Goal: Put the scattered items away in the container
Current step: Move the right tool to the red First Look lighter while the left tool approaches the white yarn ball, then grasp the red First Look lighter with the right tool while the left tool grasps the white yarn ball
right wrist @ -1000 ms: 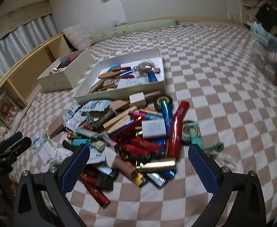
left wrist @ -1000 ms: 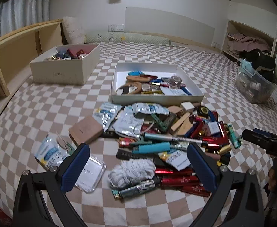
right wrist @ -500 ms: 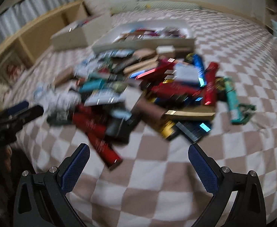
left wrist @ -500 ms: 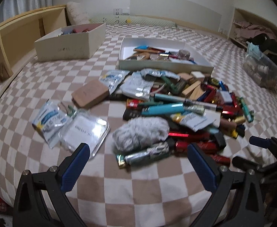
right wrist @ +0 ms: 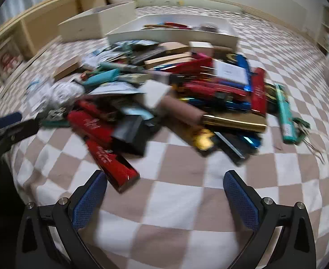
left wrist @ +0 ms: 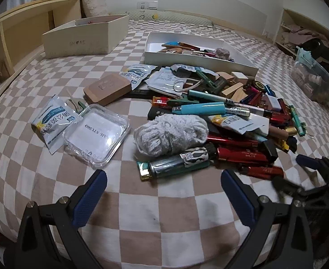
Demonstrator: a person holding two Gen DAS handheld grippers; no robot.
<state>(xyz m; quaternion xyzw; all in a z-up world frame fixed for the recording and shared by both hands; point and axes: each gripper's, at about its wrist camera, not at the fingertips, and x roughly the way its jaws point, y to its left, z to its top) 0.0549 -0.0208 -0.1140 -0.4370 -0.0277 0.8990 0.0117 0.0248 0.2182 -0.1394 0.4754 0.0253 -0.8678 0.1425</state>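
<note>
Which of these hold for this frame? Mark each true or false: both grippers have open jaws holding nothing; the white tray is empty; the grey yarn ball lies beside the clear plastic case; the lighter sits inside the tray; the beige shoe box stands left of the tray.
1. Both the left gripper and the right gripper have open jaws holding nothing. True.
2. The white tray is empty. False: it already holds several items.
3. The grey yarn ball lies beside the clear plastic case. True.
4. The lighter sits inside the tray. False: it lies on the checkered bedspread, near the left gripper.
5. The beige shoe box stands left of the tray. True.
</note>
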